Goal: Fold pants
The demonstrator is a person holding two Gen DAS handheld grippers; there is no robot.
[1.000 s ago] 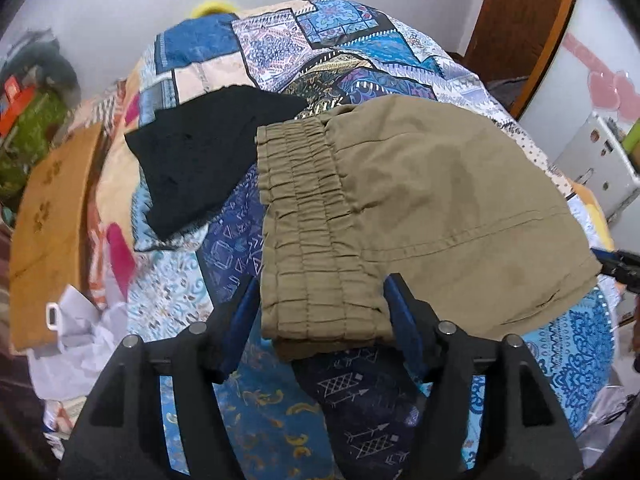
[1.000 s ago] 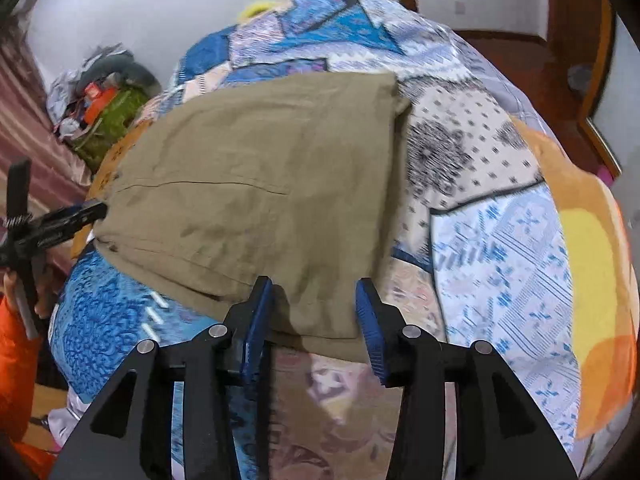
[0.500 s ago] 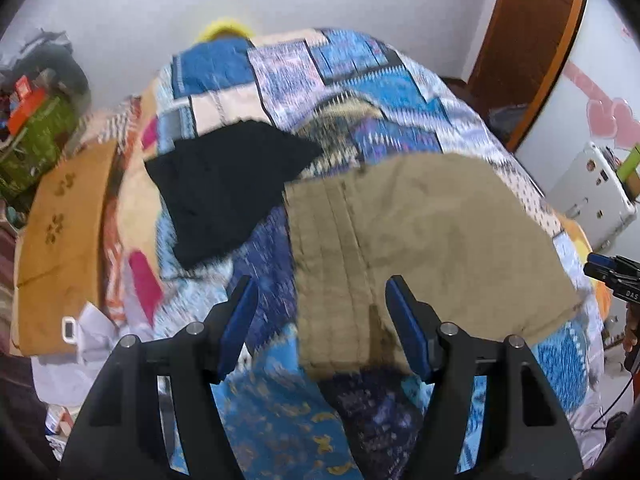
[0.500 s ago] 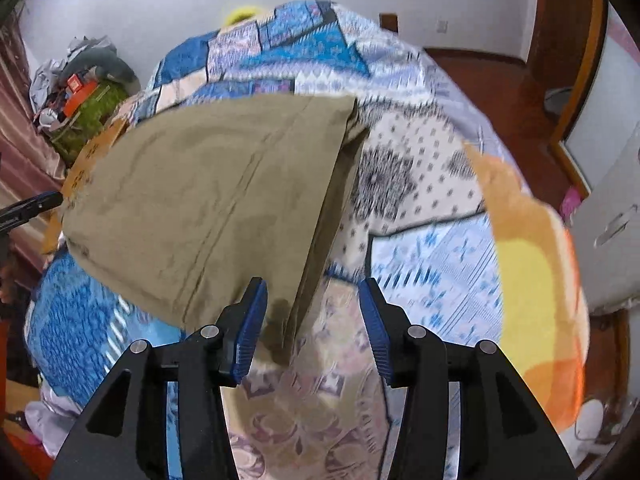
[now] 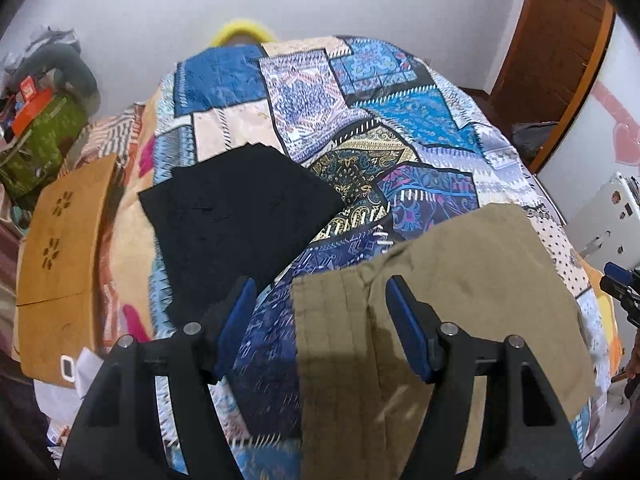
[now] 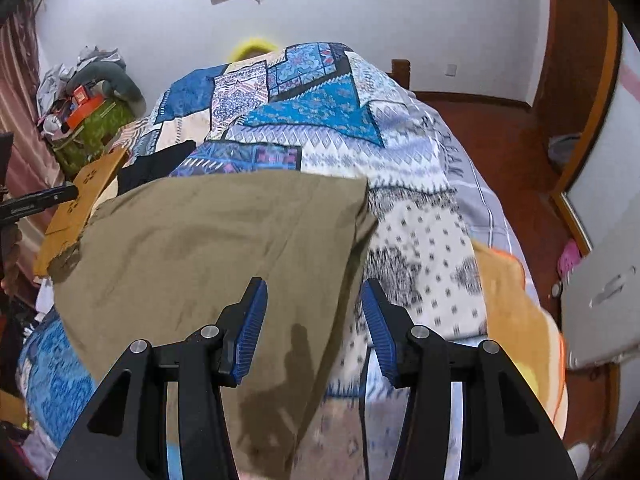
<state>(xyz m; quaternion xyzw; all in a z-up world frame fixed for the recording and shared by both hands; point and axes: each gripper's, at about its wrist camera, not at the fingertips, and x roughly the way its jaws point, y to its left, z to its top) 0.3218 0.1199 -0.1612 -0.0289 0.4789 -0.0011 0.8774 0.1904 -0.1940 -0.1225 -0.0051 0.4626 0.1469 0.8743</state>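
Observation:
Olive-khaki pants (image 5: pixel 460 300) lie folded into a flat rectangle on the patchwork bedspread (image 5: pixel 360 92), elastic waistband toward the left. My left gripper (image 5: pixel 322 324) is open and empty, raised above the waistband end. My right gripper (image 6: pixel 314 332) is open and empty, raised above the right edge of the pants (image 6: pixel 208 248). The right gripper's tip shows at the right edge of the left wrist view (image 5: pixel 618 280). Neither gripper touches the cloth.
A folded black garment (image 5: pixel 236 216) lies on the bed left of the pants. A brown cardboard box (image 5: pixel 60 248) stands at the bed's left side, with a green bag and clutter (image 5: pixel 36 136) behind. White cabinet (image 6: pixel 604 288) and wooden door at right.
Both grippers have lifted up and back from the pants' near edge. The pants now lie lower and smaller in both views, and more of the bed and room shows.

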